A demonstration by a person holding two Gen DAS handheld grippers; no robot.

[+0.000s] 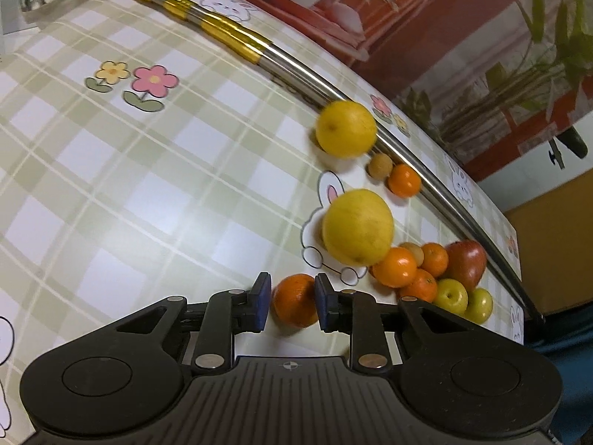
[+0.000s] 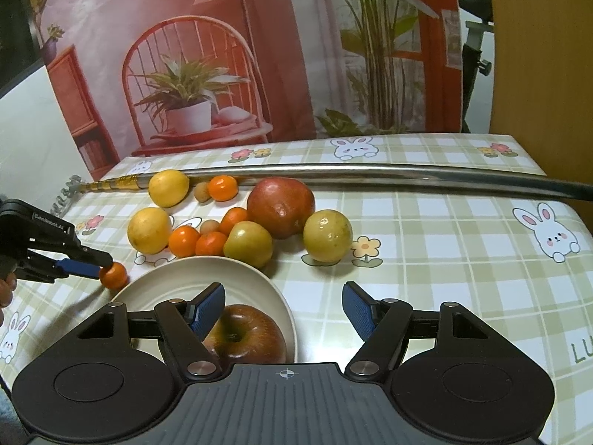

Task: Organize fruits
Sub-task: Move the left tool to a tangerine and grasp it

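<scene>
1. On the checked tablecloth [image 2: 426,222], the left gripper [image 1: 292,296] brackets a small orange [image 1: 295,299], its blue pads at the fruit's sides; contact on the left pad is unclear.
2. Right gripper [image 2: 283,306]: jaws spread wide, empty, above the cream plate [image 2: 178,278] holding a red apple [image 2: 246,337].
3. Lemons, oranges, green apples and another red apple cluster beside a steel rod [image 2: 370,174].

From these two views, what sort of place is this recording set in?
Probably a staged home dining corner, not a real kitchen: a table with bunny-print checked cloth, a printed backdrop of chair and plants behind it, loose fruit beside a plate.
</scene>
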